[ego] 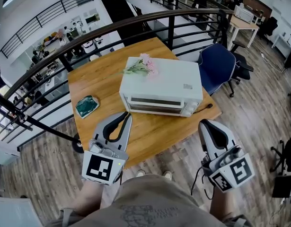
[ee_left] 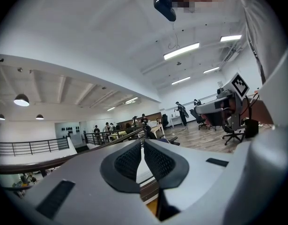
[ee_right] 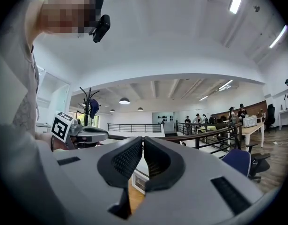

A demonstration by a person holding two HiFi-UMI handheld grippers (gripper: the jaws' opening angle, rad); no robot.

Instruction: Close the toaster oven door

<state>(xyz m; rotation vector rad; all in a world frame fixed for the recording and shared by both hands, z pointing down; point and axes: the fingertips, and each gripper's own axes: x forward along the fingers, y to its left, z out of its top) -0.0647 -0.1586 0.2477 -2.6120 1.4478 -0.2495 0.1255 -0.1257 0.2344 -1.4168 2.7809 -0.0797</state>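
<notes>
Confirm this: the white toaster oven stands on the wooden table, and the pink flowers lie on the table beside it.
One thing is wrong: the head view shows the pink flowers lying on top of the toaster oven, not on the wooden table beside it. The rest holds.

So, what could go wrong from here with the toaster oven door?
The door looks already shut, so a further push may only slide the toaster oven across the table. The flowers lie loose on its top and could fall off. The left gripper and right gripper are shut; a closed tip could slip on the door.
</notes>
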